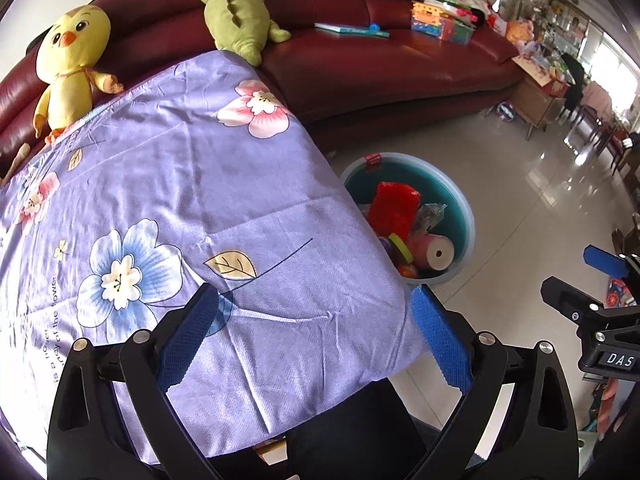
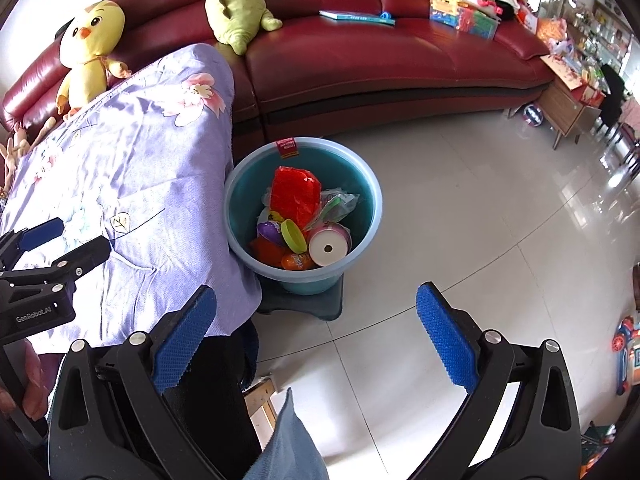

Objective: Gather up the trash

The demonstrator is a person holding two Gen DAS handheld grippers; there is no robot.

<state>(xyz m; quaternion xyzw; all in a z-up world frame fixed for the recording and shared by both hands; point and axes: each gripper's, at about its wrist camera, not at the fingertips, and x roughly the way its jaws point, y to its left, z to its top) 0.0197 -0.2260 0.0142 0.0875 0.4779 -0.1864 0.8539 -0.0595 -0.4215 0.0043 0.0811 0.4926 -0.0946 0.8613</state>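
A blue basin stands on the floor beside the table, holding trash: a red bag, a pink tape roll, a green lid and clear wrappers. In the left wrist view the basin shows past the table's corner. My left gripper hovers open over the purple flowered tablecloth, nothing between its fingers. My right gripper is open and empty above the floor, near the basin. Each gripper appears at the edge of the other's view: the right gripper and the left gripper.
A dark red sofa runs along the back with a yellow chick plush, a green plush, a book and toy boxes. A low dark stand sits under the basin. Glossy tiled floor stretches right.
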